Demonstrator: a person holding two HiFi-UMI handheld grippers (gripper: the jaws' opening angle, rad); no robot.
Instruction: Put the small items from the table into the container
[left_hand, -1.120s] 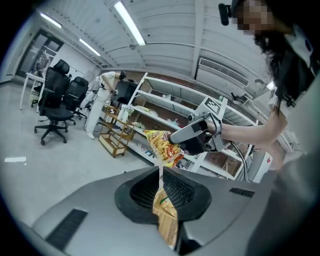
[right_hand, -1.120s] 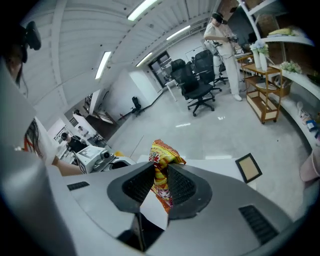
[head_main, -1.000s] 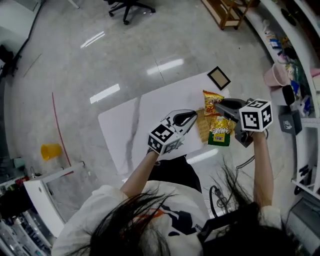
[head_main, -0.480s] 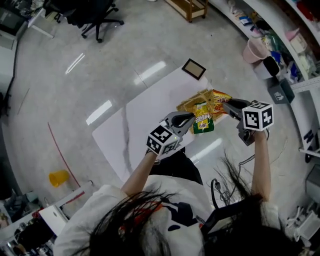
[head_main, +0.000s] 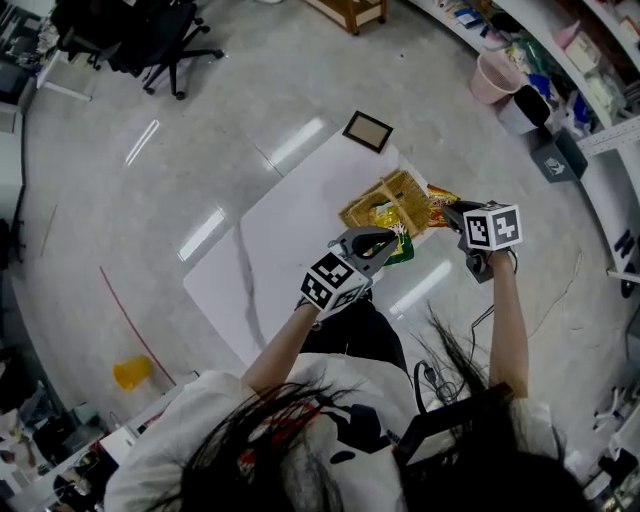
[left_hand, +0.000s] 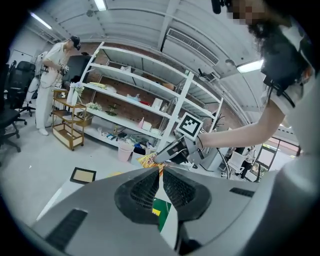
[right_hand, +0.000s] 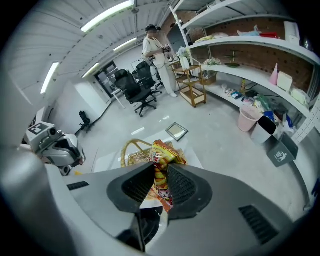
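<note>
Clenched on the orange snack packet (right_hand: 162, 152), the right tool (head_main: 447, 210) hovers just right of the wicker basket (head_main: 405, 190) on the desk (head_main: 280, 250), while the left tool (head_main: 386, 238), gripping a green packet (head_main: 401, 251), hovers at the basket's near rim.

From the head view, the green packet (head_main: 402, 250) is mostly hidden behind the left tongs (head_main: 388, 236), and only a corner shows. In the left gripper view it is just a narrow green sliver below the jaws that pinch it. The right tongs (head_main: 449, 211) cover the near end of the orange packet (head_main: 438, 194), and its print is too small to read. The person's left arm and body cover part of the desk's (head_main: 280, 240) near edge. What lies inside the basket (head_main: 392, 192) is too small to make out.
</note>
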